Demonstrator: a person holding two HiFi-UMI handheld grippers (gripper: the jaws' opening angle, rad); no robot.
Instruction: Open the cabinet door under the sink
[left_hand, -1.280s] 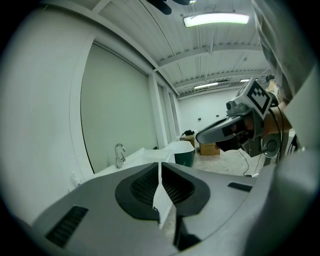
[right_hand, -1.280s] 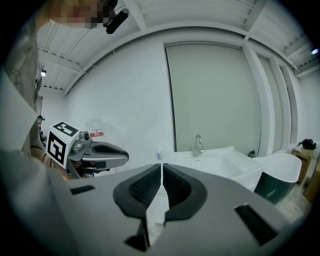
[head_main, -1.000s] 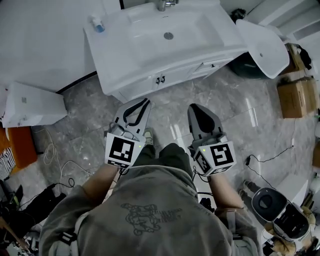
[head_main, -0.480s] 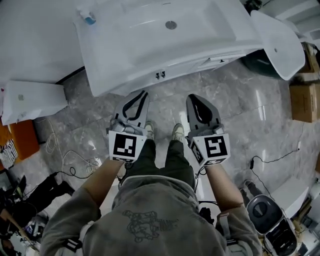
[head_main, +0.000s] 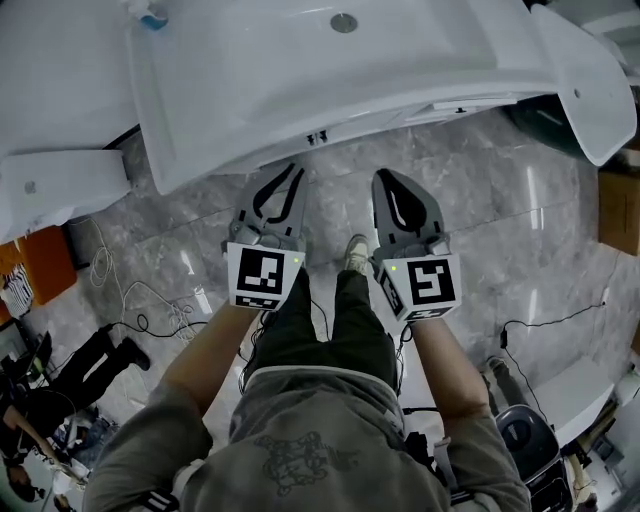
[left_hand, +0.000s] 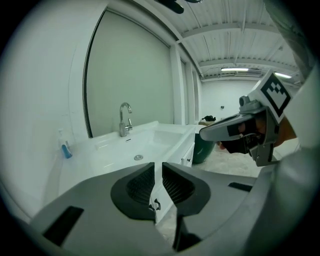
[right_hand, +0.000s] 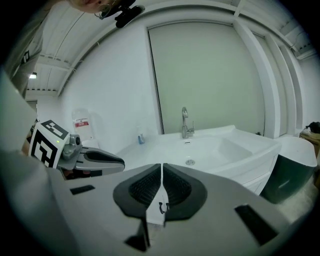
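From the head view: glossy white sink (head_main: 300, 70) overhanging the cabinet door (head_main: 318, 137), barely a sliver, just ahead of left claw (head_main: 287, 175) and right claw (head_main: 388, 180), veined grey stone floor (head_main: 500, 220) and loose cables (head_main: 150, 310) below. Left gripper view: ribbed pads (left_hand: 137, 186) practically together, nothing gripped, chrome faucet (left_hand: 125, 119) and blue bottle (left_hand: 65, 149) beyond. Right gripper view: pads together, empty, 2 small dark door handles (right_hand: 161, 207) beneath, red wall label (right_hand: 81, 123) unreadable.

olive-grey sweatshirt (head_main: 300, 430) with a dark line drawing, sleeves pushed up; dark trousers (head_main: 330, 335); pale shoe (head_main: 357, 252). left hand-held gripper (head_main: 283, 185) and right hand-held gripper (head_main: 392, 185) are grey, black-padded, each with white marker cubes (head_main: 264, 277) printed in black squares.
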